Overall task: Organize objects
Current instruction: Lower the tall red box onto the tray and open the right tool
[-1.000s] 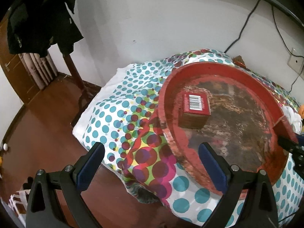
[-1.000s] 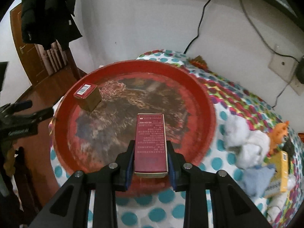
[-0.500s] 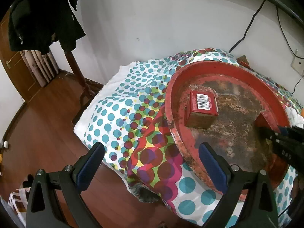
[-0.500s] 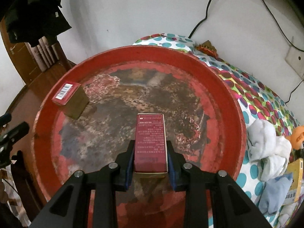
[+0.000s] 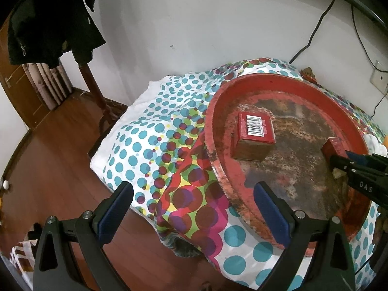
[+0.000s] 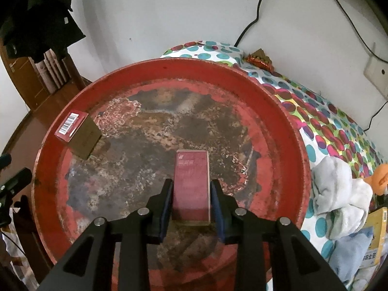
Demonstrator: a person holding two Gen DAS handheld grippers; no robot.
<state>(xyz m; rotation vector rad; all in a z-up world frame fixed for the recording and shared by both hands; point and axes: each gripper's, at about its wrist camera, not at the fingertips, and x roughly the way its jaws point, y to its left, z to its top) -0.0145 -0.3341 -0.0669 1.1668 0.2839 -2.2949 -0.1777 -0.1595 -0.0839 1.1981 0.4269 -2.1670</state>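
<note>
A round red worn tray (image 6: 294,131) lies on the dotted cloth; it also shows in the left wrist view (image 5: 213,111). A red box with a barcode (image 6: 77,133) stands at the tray's left side, and shows in the left wrist view (image 5: 254,135) too. My right gripper (image 6: 191,194) is shut on a dark red flat box (image 6: 191,181), held low over the tray's middle. The same box (image 5: 333,146) and my right gripper (image 5: 339,163) appear at the right edge of the left wrist view. My left gripper (image 5: 194,194) is open and empty, over the table's near left edge.
A dotted cloth (image 5: 150,140) covers the table. White socks (image 6: 339,189), a blue cloth (image 6: 351,254), a yellow box (image 6: 375,237) and an orange toy (image 6: 380,177) lie right of the tray. A coat rack with a black jacket (image 5: 48,19) stands left. Cables hang on the wall.
My right gripper has carried the dark red box forward and down over the tray's middle. My left gripper has drifted a little left; it stays open.
</note>
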